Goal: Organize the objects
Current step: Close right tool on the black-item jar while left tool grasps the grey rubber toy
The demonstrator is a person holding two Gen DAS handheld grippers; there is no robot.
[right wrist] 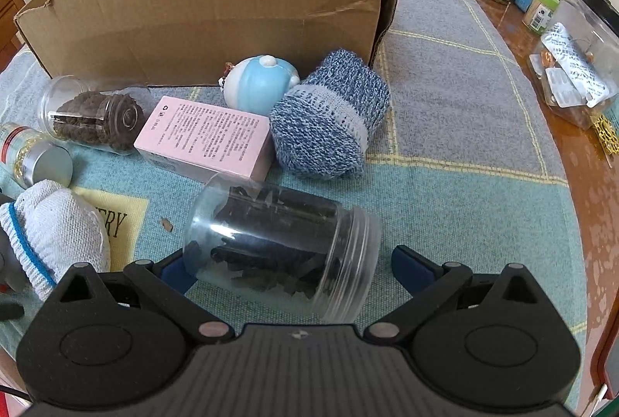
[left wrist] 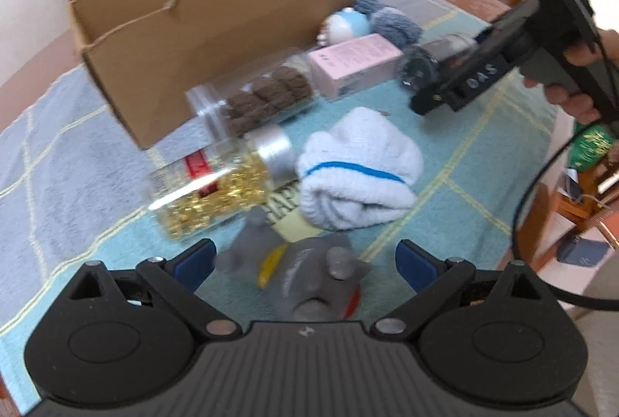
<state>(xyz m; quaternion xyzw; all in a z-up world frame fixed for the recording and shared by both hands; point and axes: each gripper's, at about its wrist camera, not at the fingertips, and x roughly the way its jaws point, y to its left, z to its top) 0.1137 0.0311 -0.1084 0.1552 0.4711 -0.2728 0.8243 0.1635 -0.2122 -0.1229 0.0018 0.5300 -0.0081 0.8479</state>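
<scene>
Since the right gripper (right wrist: 288,273) sits spread around the lidless jar (right wrist: 282,246), a tilt could spill its dark bits; left gripper (left wrist: 305,262) gapes over the shark toy (left wrist: 309,273).

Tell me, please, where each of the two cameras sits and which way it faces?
Left wrist: on the left gripper, open over a grey toy; faces the cardboard box; shows the right gripper and a hand.
Right wrist: on the right gripper, open around a clear jar; faces the box.
Shared: box, pink carton, white rolled cloth.
</scene>
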